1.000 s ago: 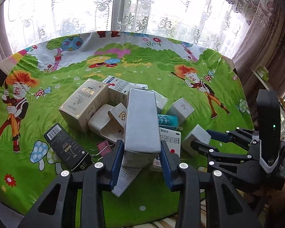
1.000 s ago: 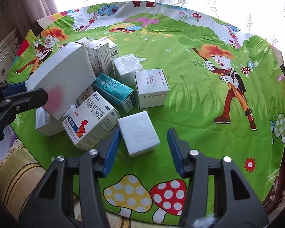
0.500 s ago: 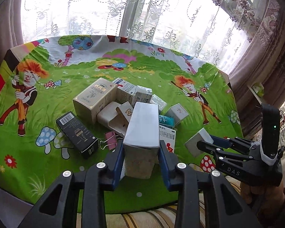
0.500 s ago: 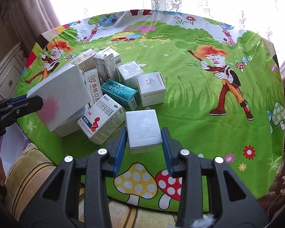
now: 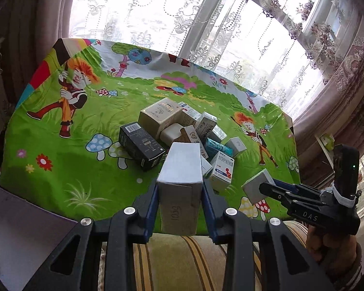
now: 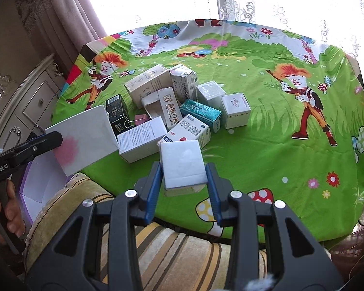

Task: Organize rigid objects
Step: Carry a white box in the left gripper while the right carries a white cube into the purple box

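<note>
My left gripper (image 5: pixel 179 208) is shut on a tall grey-white box (image 5: pixel 180 184) and holds it in the air over the table's near edge; the same box shows in the right wrist view (image 6: pixel 85 140). My right gripper (image 6: pixel 183 189) is shut on a small white box (image 6: pixel 182 163), also lifted off the table, seen from the left wrist view (image 5: pixel 256 186). A pile of several boxes stays on the green cartoon tablecloth (image 6: pixel 267 145): a beige box (image 5: pixel 161 115), a black box (image 5: pixel 139 145), a teal box (image 6: pixel 201 112).
A white cube box (image 6: pixel 236 111) stands right of the pile. A pink binder clip (image 6: pixel 140 118) lies by the black box. A striped cushion (image 6: pixel 182 249) is below the grippers. A white cabinet (image 6: pixel 24 106) stands left. Lace curtains (image 5: pixel 206 24) hang behind the table.
Both grippers have pulled back and up from the pile with their boxes. The right gripper, open around the small white box one second ago, closed on it and lifted it.
</note>
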A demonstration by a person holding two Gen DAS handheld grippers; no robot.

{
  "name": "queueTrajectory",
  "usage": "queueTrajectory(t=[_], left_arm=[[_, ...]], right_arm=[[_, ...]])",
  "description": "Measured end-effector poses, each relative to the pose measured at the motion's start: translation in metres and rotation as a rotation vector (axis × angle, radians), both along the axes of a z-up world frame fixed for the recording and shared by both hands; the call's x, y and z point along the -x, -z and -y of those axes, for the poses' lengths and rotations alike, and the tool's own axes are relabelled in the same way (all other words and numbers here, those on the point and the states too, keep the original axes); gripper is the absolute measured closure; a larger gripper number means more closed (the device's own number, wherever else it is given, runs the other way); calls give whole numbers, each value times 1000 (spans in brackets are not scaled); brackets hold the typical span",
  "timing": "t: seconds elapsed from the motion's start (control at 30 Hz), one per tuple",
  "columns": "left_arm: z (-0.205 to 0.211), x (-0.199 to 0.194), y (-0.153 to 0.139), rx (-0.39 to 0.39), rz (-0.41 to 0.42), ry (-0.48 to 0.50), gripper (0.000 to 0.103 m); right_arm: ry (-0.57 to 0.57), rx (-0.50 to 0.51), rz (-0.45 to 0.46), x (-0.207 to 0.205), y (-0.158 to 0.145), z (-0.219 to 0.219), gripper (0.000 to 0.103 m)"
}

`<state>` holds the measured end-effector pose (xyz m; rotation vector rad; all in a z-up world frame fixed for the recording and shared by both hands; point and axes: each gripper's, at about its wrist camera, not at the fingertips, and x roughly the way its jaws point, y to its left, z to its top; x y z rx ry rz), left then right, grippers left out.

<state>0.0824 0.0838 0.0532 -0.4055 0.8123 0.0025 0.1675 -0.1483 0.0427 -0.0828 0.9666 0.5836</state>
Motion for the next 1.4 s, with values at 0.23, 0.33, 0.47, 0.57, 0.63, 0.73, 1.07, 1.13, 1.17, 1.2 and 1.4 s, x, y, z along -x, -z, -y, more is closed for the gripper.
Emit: queueTrajectory(t=[0.23, 0.33, 0.47, 0.57, 0.63, 0.73, 1.07, 1.13, 1.17, 1.2, 1.4], left_arm=[[-43, 48, -6, -22, -1, -117, 68], [-61, 70, -7, -43, -11, -175, 68], [-84, 95, -7, -67, -27, -251, 68], [-99, 112, -5, -84, -39, -300, 68], [-108, 121, -2, -93, -53, -331, 68], [-119, 133, 3, -95, -69, -371, 68], [-144, 155, 16, -78, -97, -465, 67], [-146, 156, 17, -71, -100, -475, 66], [-147, 156, 18, -68, -101, -477, 66], [-148, 156, 18, -68, -102, -477, 64], [-147, 156, 19, -72, -90, -481, 47]], right_arm=[[-66, -33, -15, 25, -10, -20, 62], [-103, -37, -24, 36, -12, -32, 62], [-172, -39, -28, 54, -17, -56, 62], [-234, -38, -29, 69, -20, -78, 62], [-281, -37, -37, 80, -21, -94, 62], [-354, -22, -38, 99, -21, -120, 62], [-593, 27, -69, 157, -6, -198, 62], [-635, 35, -71, 167, -2, -211, 62], [-659, 37, -75, 172, 1, -217, 62], [-683, 40, -78, 177, 3, -222, 62], [-702, 51, -117, 179, 17, -222, 45]])
